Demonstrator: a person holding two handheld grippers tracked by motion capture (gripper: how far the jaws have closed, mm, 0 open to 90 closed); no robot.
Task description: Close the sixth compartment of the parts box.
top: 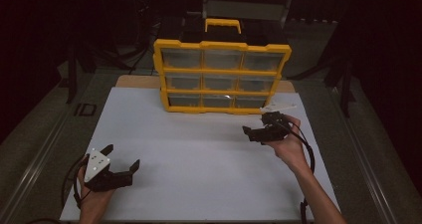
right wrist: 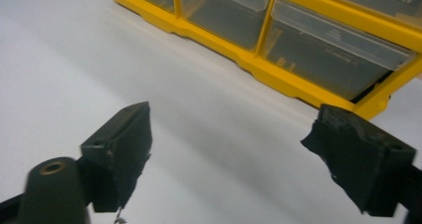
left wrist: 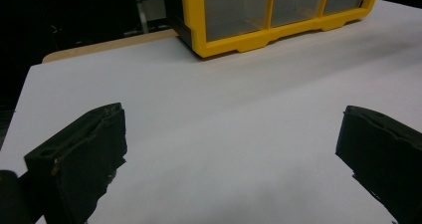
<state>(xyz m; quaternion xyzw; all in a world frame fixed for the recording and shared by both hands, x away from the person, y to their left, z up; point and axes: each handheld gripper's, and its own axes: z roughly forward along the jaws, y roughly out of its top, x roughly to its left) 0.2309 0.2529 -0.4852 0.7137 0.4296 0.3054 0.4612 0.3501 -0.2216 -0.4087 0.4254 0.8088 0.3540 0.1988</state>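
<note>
Nine clear drawers face the person from the yellow organizer (top: 222, 76), which stands upright at the far end of the white worktop (top: 199, 154), long axis running left to right. Right tool (top: 255, 133) hovers near its lower right corner, jaws wide, gripping nothing. Left tool (top: 122, 160) is open too, well apart.

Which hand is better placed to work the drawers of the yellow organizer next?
Probably the right. The right gripper hangs open close to the yellow organizer, near its bottom-right drawer. The left gripper, also open, sits far back near the white board's front-left corner.
</note>
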